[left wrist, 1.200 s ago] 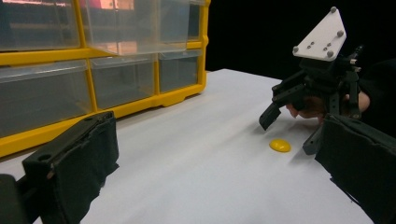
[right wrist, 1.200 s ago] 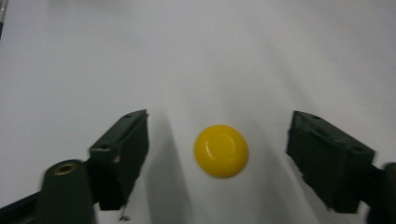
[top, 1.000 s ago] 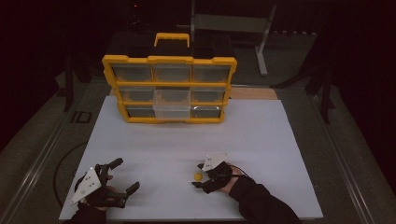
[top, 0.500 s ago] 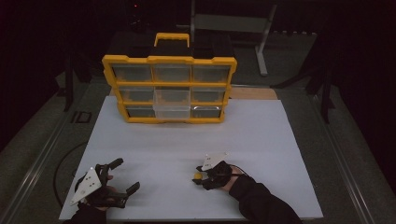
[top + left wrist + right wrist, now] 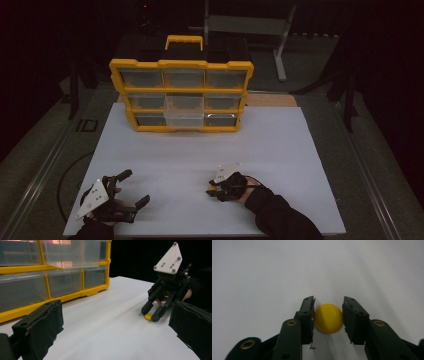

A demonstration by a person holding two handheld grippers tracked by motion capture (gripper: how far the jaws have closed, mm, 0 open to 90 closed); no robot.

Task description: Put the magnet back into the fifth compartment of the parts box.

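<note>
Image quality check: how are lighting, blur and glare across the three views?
High view: dim, surroundings near black, white table evenly lit. Left gripper view: organizer drawers catch warm reflections, its own near jaws soft. Right gripper view: yellow disc fairly sharp between the jaws, table beyond a featureless blur.

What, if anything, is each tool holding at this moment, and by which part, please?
The right tool has just closed on a small yellow round piece, pads against its two opposite sides. The left tool holds nothing.

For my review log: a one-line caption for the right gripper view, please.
Right gripper, jaws closed on a small round yellow piece lying on the white table.
</note>
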